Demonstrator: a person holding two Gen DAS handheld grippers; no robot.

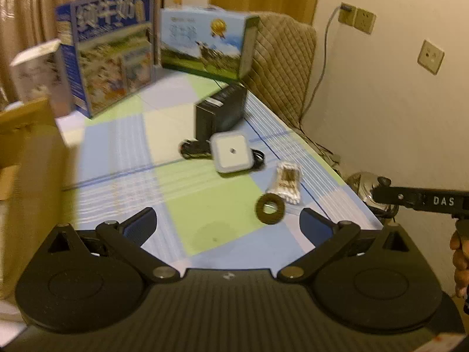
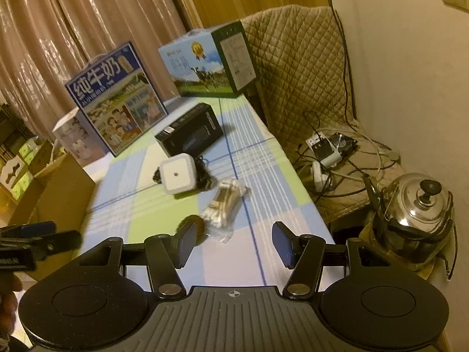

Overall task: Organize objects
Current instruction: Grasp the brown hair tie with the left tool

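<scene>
On the checked tablecloth [image 1: 205,199] lie a dark ring [image 1: 269,208], a clear packet of cotton swabs [image 1: 285,186], a white square device [image 1: 231,152] on a black cable [image 1: 190,149], and a black box [image 1: 219,114]. My left gripper [image 1: 228,228] hovers open over the near cloth, the ring just ahead to its right. My right gripper [image 2: 234,246] is open with nothing between its fingers. Its left finger hides part of the ring [image 2: 199,224], and the swab packet [image 2: 224,202] lies just beyond. The white device [image 2: 177,176] and black box [image 2: 190,130] sit farther back.
Two milk cartons [image 2: 117,96] [image 2: 205,64] and a white box [image 2: 76,138] stand at the table's far end. A cardboard box [image 2: 58,187] borders the left edge. Right of the table are a quilted cover [image 2: 293,73], a power strip with cords [image 2: 322,152] and a steel kettle [image 2: 416,205].
</scene>
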